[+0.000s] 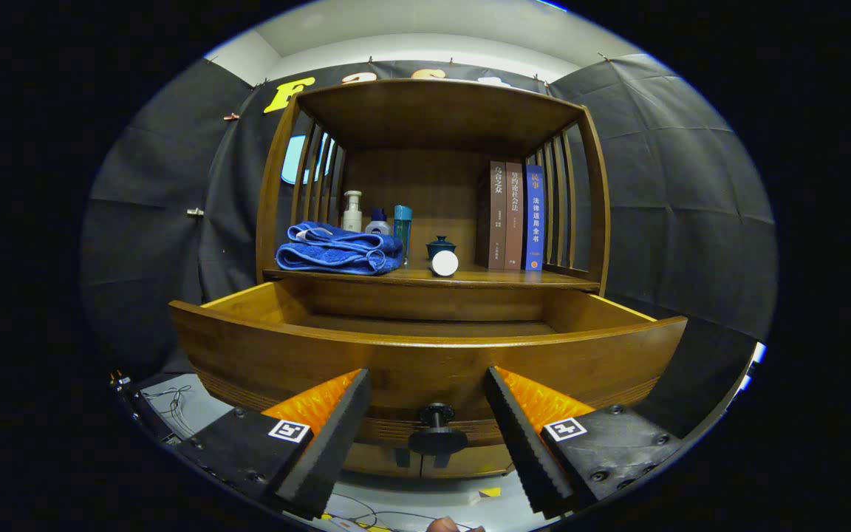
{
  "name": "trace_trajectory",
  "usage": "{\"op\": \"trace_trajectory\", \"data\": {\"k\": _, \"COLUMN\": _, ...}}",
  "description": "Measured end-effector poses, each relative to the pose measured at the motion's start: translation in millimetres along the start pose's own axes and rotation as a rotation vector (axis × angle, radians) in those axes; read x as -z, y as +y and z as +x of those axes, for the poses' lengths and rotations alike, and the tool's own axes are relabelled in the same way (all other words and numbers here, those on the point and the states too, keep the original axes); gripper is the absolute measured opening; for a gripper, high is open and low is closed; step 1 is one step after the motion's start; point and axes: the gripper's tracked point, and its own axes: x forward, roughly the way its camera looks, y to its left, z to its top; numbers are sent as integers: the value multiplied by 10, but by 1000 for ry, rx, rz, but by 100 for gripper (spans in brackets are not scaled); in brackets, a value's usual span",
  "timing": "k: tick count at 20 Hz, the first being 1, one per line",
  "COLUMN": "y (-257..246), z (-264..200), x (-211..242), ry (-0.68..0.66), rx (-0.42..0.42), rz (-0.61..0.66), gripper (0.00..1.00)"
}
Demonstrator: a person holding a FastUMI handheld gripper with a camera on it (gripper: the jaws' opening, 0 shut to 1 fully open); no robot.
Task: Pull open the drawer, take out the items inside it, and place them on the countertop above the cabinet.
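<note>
The wooden drawer [425, 355] of the cabinet stands pulled out toward me, its curved front just ahead of my fingers. Its dark round knob [436, 428] sits between my fingertips, apart from both. My gripper [427, 414] is open and holds nothing. The drawer's inside is mostly hidden behind its front panel; I see only bare wooden walls and no items. Above it lies the countertop [484, 278], with a folded blue towel [340, 250], a white round lid-like object [444, 263] and a small dark teal lidded cup [441, 246] on it.
At the back of the countertop stand a white pump bottle [352, 212], a small bottle [377, 222], a teal bottle [402, 225] and three upright books [514, 216]. Slatted sides and a roof enclose the shelf. Cables lie on the floor at the left [171, 403].
</note>
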Motion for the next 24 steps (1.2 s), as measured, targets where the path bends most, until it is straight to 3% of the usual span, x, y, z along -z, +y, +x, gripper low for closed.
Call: {"op": "trace_trajectory", "data": {"k": 24, "y": 80, "z": 1629, "x": -187, "ry": 47, "rx": 17, "rz": 41, "gripper": 100}}
